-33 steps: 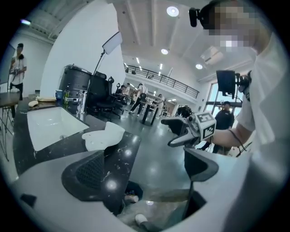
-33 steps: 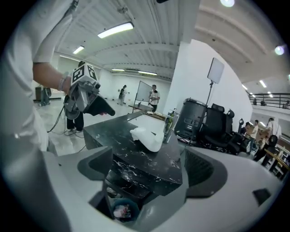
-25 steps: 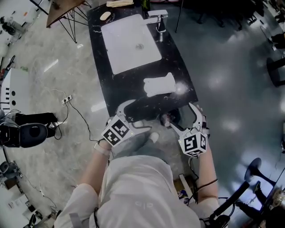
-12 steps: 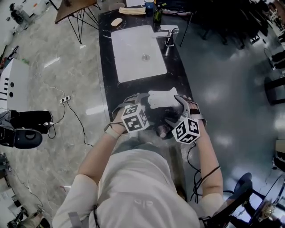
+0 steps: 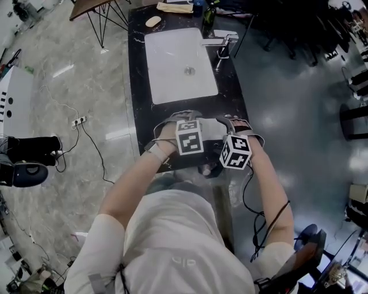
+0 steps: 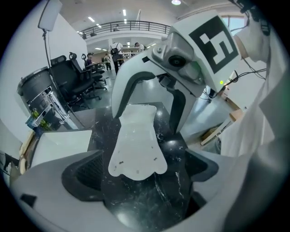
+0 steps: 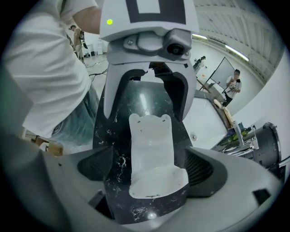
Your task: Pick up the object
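Observation:
The object is a flat white plastic piece (image 6: 136,140) with a raised lip at one end (image 7: 152,154); it lies on the black marble counter (image 5: 144,115). My two grippers face each other over it. The left gripper (image 6: 145,170) is open, with its jaws on either side of the scalloped end. At the lipped end the right gripper (image 7: 152,168) is open in the same way. Each sees the other beyond the piece: the right gripper (image 6: 147,113) and the left gripper (image 7: 145,106). In the head view the left gripper (image 5: 198,122) and right gripper (image 5: 225,125) hide the piece.
A white sink basin (image 5: 179,63) with a chrome faucet (image 5: 221,43) lies just beyond the grippers on the same counter. A bottle (image 5: 208,14) and an oval soap-like thing (image 5: 153,21) sit at the far end. A power strip (image 5: 76,121) lies on the floor to the left.
Both grippers have moved forward from the counter's near edge and closed in on the white piece from both ends. They now cover it in the head view.

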A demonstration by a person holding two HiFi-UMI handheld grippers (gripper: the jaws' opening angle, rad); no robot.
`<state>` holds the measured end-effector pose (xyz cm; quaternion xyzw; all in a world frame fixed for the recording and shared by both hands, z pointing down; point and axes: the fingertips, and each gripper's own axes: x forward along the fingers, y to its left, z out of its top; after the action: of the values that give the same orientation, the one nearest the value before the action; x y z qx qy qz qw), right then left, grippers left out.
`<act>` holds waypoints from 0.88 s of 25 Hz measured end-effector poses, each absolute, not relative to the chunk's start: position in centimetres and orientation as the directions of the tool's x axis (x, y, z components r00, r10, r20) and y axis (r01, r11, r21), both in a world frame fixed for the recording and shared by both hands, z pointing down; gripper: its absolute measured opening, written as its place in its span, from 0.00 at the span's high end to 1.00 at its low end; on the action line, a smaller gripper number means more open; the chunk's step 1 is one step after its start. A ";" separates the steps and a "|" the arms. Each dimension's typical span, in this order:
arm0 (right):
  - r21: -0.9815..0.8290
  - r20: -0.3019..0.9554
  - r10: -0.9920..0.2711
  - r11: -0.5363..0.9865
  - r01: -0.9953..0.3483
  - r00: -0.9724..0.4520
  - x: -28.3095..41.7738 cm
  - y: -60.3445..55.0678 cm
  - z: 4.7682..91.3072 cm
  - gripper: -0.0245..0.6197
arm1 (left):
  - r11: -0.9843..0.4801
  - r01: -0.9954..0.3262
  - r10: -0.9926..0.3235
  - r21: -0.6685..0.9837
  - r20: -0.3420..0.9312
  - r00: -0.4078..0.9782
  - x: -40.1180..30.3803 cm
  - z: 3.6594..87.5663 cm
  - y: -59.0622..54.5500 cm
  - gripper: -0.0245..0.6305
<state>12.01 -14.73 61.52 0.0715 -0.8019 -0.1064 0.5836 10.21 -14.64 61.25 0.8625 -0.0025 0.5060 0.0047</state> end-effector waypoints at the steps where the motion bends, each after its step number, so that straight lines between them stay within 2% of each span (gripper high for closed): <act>1: 0.240 0.929 -0.224 0.971 0.020 -0.295 12.1 -15.0 61.9 0.24 | -1.000 0.001 0.008 0.009 0.876 0.482 10.3 61.4 -14.8 0.15; 12: 0.150 0.974 -0.131 0.984 0.093 -0.185 11.8 -17.3 65.3 0.24 | -0.997 0.061 0.075 0.053 0.896 0.438 11.6 64.3 -15.7 0.15; 22: 0.100 0.983 -0.082 0.989 0.106 -0.166 11.4 -18.2 65.8 0.24 | -0.993 0.097 0.101 0.065 0.897 0.430 12.2 66.1 -16.3 0.15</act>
<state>11.43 -18.24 65.75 -0.0079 -0.7600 -0.0726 0.6458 12.24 -16.28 66.05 0.8456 0.0587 0.5306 0.0017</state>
